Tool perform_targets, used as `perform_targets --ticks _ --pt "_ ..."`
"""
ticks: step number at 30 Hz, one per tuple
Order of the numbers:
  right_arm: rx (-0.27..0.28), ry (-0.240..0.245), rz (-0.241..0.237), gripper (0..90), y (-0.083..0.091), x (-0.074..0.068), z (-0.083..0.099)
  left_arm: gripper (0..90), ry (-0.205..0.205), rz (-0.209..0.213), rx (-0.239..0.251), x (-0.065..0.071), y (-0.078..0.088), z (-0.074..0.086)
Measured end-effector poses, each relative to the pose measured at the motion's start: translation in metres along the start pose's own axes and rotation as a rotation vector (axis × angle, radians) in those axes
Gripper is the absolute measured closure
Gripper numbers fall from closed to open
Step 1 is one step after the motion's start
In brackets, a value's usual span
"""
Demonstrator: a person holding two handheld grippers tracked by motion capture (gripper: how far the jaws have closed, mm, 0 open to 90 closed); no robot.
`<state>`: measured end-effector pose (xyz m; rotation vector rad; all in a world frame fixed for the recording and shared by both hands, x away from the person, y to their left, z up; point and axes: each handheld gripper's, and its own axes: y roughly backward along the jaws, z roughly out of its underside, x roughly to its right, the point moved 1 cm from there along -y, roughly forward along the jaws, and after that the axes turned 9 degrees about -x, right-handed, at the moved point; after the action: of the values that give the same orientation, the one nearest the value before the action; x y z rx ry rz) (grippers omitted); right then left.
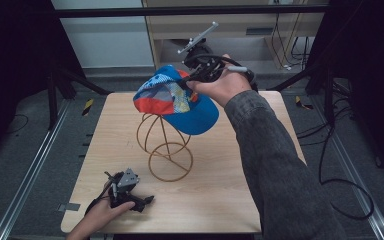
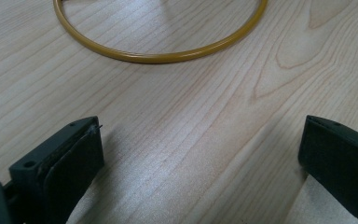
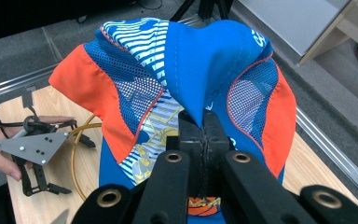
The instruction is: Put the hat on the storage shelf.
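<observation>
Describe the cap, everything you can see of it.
The cap is blue fabric with orange side panels, mesh patches and a striped white-and-blue section, plus a blue brim. The right gripper pinches a fold of its blue fabric with jaws closed, holding it up over the table. It hangs at the top of the gold wire stand, brim tilted down toward the person; whether it touches the stand is unclear.

High view overhead; gripper views close, sharing wire stand (image 1: 166, 145).
</observation>
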<state>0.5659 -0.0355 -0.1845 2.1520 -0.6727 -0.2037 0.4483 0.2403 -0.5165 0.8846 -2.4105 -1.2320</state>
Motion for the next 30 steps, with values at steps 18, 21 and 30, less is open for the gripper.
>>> perform_targets --ticks 18,21,30 --pt "-0.026 0.021 -0.029 90.0 -0.017 -0.012 -0.006 0.0 0.000 -0.001 0.000 0.000 0.000 0.000" --pt "-0.027 0.027 -0.034 90.0 -0.019 -0.014 -0.007 0.0 0.000 -0.001 0.000 0.000 0.000 0.000" --pt "-0.037 0.039 -0.050 90.0 -0.027 -0.018 -0.008 0.0 0.000 -0.001 0.000 0.000 0.000 0.000"
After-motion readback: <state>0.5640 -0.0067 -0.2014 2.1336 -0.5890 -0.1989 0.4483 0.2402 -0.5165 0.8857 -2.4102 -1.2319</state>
